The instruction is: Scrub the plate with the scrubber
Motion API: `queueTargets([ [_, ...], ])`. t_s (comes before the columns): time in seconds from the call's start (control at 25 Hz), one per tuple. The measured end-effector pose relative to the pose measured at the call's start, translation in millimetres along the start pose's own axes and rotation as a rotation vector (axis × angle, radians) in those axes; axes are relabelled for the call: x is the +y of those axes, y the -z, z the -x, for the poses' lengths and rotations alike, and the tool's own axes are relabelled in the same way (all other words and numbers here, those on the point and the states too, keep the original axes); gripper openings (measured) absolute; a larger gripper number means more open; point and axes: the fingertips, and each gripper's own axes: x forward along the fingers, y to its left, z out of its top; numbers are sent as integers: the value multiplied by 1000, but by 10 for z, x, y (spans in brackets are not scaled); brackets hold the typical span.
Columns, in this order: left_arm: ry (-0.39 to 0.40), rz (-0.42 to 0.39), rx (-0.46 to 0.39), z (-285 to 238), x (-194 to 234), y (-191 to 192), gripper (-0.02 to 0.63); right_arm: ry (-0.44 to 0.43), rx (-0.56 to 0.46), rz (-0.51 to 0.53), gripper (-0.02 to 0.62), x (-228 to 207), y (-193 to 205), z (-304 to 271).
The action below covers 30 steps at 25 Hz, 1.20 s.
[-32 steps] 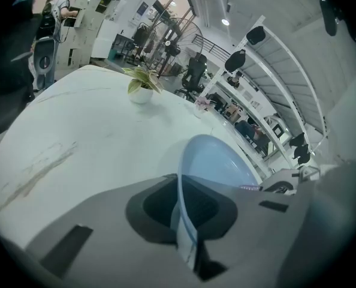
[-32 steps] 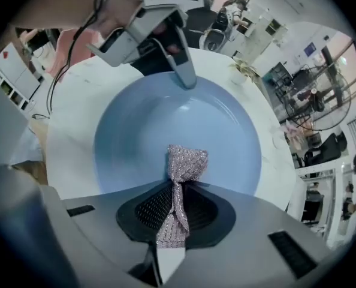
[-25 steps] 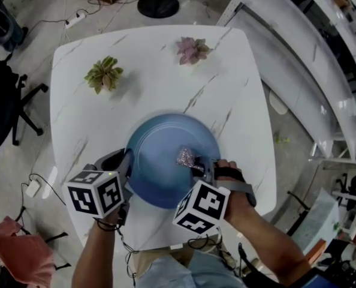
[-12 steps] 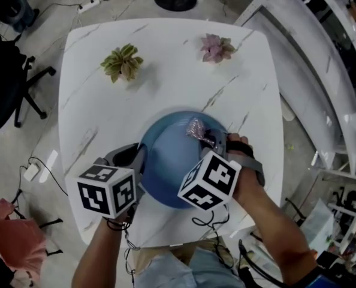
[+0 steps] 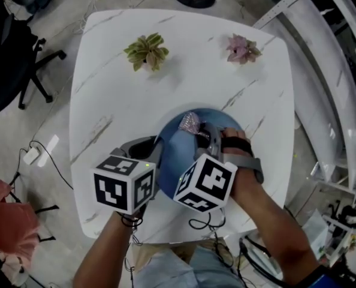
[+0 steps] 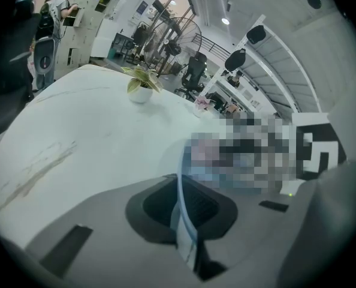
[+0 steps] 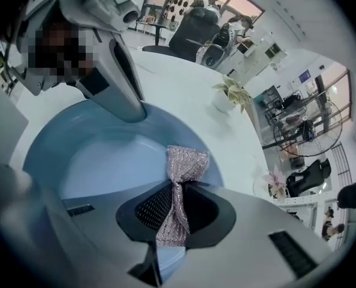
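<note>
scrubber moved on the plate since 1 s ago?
Yes. The scrubber slid from the middle of the plate to its far rim, toward the pink plant.

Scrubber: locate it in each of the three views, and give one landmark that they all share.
Head view: scrubber at the blue plate's far rim, held by the right hand-held gripper.
Left gripper view: cannot be made out.
Right gripper view: centre, pinched between the jaws, over the plate.
Shared landmark: green potted plant.
</note>
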Motion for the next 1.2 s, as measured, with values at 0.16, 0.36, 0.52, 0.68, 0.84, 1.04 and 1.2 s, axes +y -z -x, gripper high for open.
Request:
queueTargets([
  [0.16,-3,4,-3,6,9,-6,15,-3,-43,24,71,91,-84,44],
  [0.36,-4,10,-8,6,12,-8,15,-35,-105,99,71,408,-238,177],
  [0.52,-8,9,-13,5,17,-9,17,-60,-141,142,71,671,-266,294],
  [0.68,-12,8,-14,10,25,-8,15,-91,-159,162,71,895,-220,410],
  [0.84,-11,6,-16,11,22,-9,17,-105,-160,183,71,1095,-103,519],
  [1.04,-12,7,-16,12,33,-8,16,-128,-135,158,71,1204,135,604],
  [1.2,-11,7,-15,5,34,-9,16,-148,-80,83,69,1187,350,602],
])
